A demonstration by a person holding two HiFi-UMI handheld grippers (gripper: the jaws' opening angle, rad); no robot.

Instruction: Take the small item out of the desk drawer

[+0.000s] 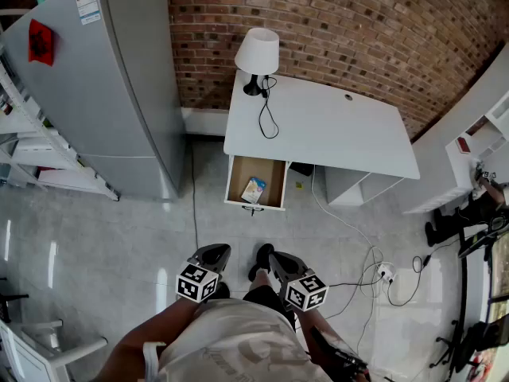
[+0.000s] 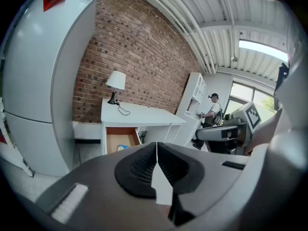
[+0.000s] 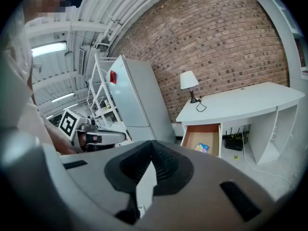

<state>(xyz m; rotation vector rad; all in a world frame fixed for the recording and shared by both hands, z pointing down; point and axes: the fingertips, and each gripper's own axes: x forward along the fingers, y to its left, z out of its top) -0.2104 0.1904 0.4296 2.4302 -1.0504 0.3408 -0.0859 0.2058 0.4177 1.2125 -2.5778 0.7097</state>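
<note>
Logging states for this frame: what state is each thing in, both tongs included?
Desk drawer: pulled open.
Small packet: lying inside the drawer, not yet taken.
Table lamp: upright on the desk, looks unlit.
Fridge: doors closed.
Left tongs: shut, nothing between them.
Right tongs: shut, nothing between them.

Bright, even white light fills the room. In the left gripper view a ceiling strip light glows at upper right, and the window below it is washed out. The right gripper view has a second strip light at upper left. In the head view the glossy floor carries pale glare streaks at lower left. Shadows are soft. Both gripper views are fisheye circles with black corners and a bowed brick wall. The left gripper and right gripper, close to the lens, look blurred.
</note>
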